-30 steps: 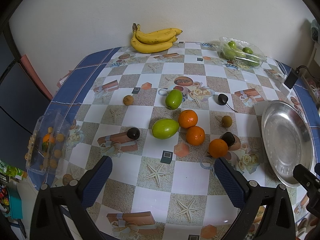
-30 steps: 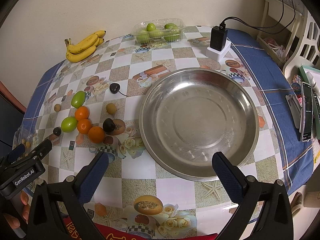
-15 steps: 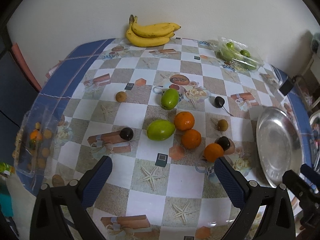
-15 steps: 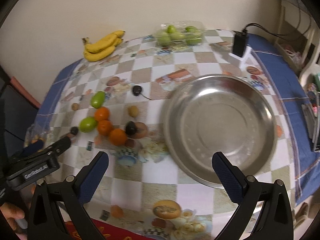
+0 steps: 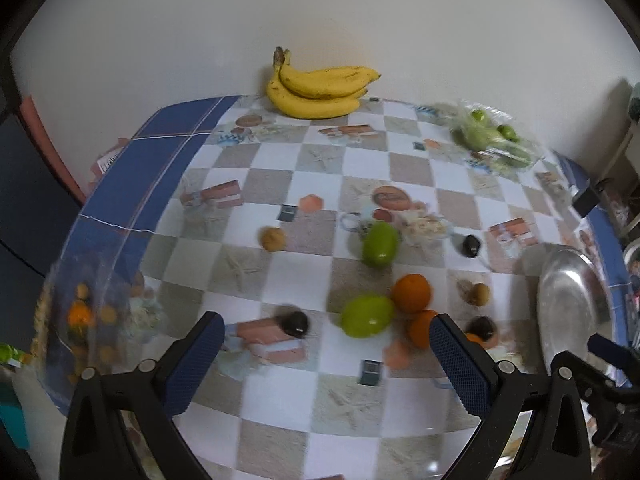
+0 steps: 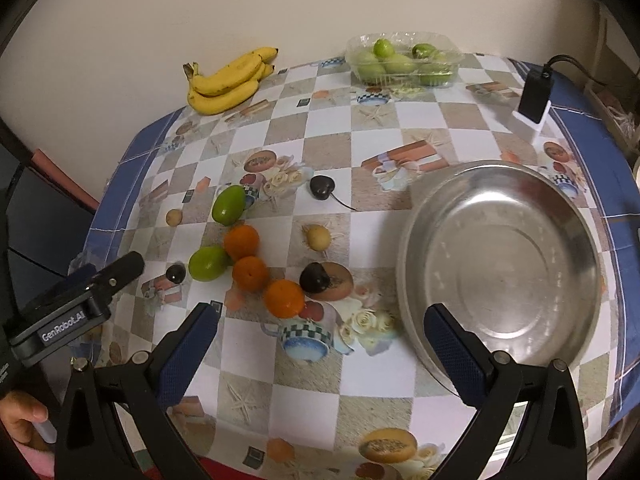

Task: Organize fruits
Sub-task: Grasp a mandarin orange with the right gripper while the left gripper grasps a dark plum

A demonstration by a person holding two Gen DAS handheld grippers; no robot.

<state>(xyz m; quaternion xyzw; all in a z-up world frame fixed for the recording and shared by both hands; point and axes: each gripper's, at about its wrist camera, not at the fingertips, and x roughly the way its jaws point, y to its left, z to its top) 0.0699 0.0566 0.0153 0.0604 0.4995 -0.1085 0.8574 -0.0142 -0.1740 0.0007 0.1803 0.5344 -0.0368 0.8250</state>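
Loose fruit lies mid-table: two green mangoes (image 5: 366,316) (image 5: 380,243), three oranges (image 6: 284,298) (image 6: 250,273) (image 6: 241,241), dark fruits (image 6: 314,277) (image 6: 320,186) (image 5: 295,323) and small brown ones (image 5: 273,238) (image 6: 318,237). A big steel plate (image 6: 500,264) sits to the right, also in the left wrist view (image 5: 568,312). My left gripper (image 5: 322,356) is open and empty above the near fruit. My right gripper (image 6: 318,350) is open and empty between the oranges and the plate.
A banana bunch (image 5: 320,88) lies by the back wall. A clear box of green fruit (image 6: 402,62) stands at the back right. A clear box of small fruit (image 5: 86,320) sits at the left edge. A black charger (image 6: 534,98) stands far right.
Both grippers have moved left and forward over the table. The fruit cluster sits closer to the left gripper's fingers, and the plate has slid right in the right wrist view.
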